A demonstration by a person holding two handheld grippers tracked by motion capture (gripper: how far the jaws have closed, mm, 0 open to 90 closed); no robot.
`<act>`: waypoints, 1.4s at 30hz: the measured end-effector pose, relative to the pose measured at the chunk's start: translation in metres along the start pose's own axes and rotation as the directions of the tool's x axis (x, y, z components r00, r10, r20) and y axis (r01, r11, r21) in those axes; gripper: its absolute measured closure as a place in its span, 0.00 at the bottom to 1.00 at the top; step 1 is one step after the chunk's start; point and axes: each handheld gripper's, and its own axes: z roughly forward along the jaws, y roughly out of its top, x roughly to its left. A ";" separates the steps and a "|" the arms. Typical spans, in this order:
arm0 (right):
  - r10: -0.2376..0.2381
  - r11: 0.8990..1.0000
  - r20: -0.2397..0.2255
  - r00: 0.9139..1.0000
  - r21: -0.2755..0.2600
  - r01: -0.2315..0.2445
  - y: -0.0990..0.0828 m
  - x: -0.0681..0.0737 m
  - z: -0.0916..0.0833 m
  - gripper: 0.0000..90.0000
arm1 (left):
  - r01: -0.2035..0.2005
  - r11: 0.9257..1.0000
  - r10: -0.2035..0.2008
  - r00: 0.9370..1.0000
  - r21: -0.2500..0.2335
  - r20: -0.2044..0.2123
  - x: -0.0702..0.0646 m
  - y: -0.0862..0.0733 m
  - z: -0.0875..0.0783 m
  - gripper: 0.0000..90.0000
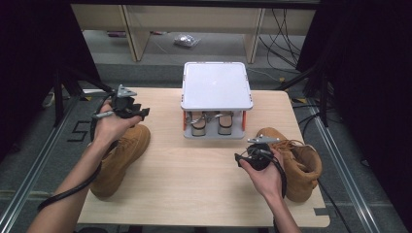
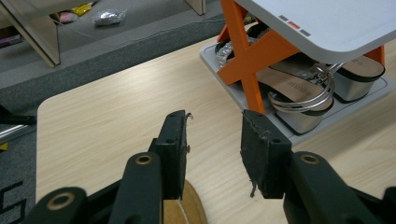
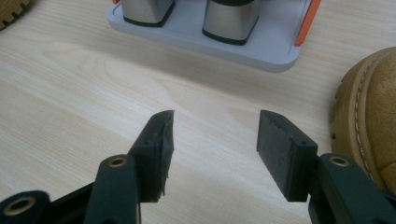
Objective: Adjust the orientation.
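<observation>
My left tongs [image 1: 127, 108] hang over the top of the left boot [image 1: 121, 158] at about nine o'clock on the table [image 1: 194, 179], jaws parted with nothing between them. My right tongs [image 1: 252, 158] sit at four o'clock, just beside the right boot [image 1: 299, 162], jaws likewise apart and empty over bare wood. At twelve o'clock stands the shoe rack [image 1: 216, 85] with sandals [image 2: 299, 91] on its lower shelf.

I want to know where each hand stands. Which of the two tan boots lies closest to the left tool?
The tan boot on the table's left side, right under the left tool. The other boot lies at the right edge, beside the right tool.
</observation>
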 end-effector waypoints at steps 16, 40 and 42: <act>0.009 1.000 -0.002 1.000 0.009 -0.009 -0.005 0.003 -0.002 0.51 | 0.043 0.999 -0.042 0.998 0.028 -0.052 0.031 -0.037 -0.041 0.66; -0.006 1.000 -0.024 1.000 0.016 0.006 -0.009 0.008 0.004 0.50 | 0.133 0.980 -0.121 0.988 0.146 -0.091 0.065 -0.105 -0.084 0.62; 0.005 1.000 -0.024 1.000 0.018 -0.004 -0.009 0.009 0.004 0.50 | 0.141 0.976 -0.128 0.988 0.166 -0.088 0.066 -0.108 -0.082 0.63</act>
